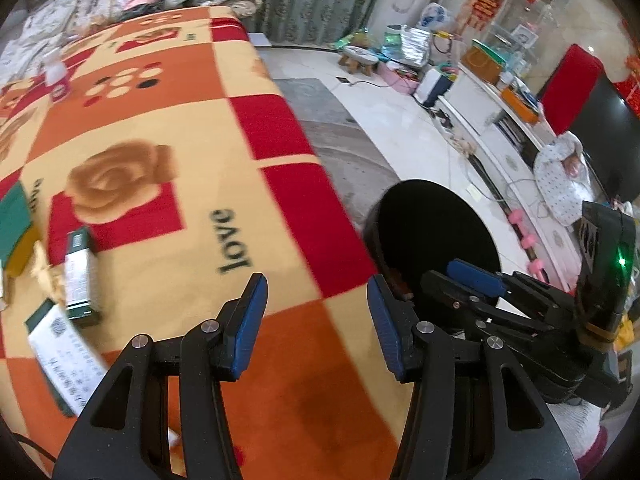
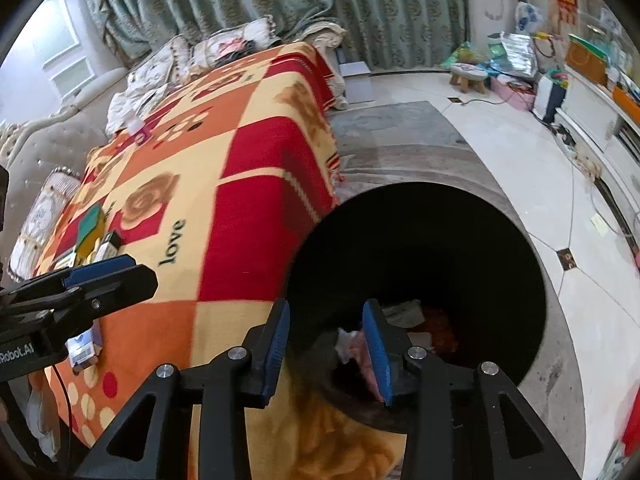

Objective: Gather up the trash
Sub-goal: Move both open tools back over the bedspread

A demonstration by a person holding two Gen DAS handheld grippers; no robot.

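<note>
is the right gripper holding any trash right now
No, the right gripper has open jaws with nothing between them, poised over the black bin that already holds scraps.

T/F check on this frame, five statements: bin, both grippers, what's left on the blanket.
1. The black bin stands on the floor beside the blanket. True.
2. The right gripper grips a box. False: its jaws are apart, nothing between them.
3. The left gripper is empty. True.
4. The bin is empty. False: trash lies at its bottom.
5. A green box lies on the blanket. True.
</note>
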